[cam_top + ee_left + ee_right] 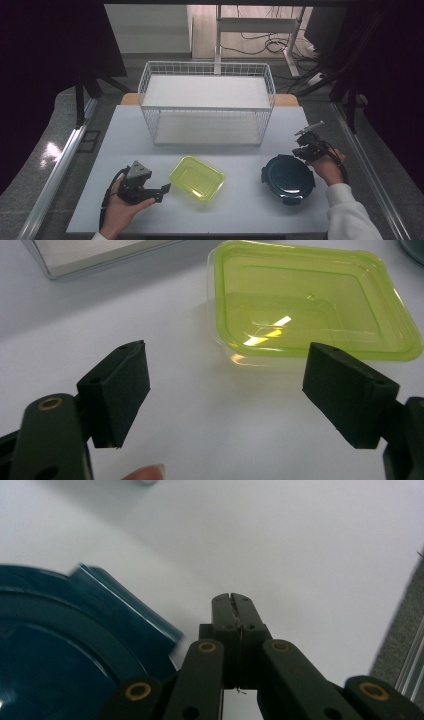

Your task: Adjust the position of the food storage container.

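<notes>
A translucent lime-green plastic container (197, 178) lies open side up on the white table (240, 210), near the front and left of centre. My left gripper (163, 193) stands open just to its left, jaws pointing at it; in the left gripper view the container (310, 305) lies a little beyond the two wide-apart pads (120, 390). A dark teal round lid (287, 178) with clip tabs lies flat at the right. My right gripper (301, 148) is shut and empty by the lid's far right rim; its jaws (233, 605) hover over bare table beside the lid (65, 645).
A white wire basket rack (207, 102) with two shelves stands at the back middle of the table. The table's right edge meets a grey floor and a metal rail (405, 665). Dark curtains and cables lie beyond the table.
</notes>
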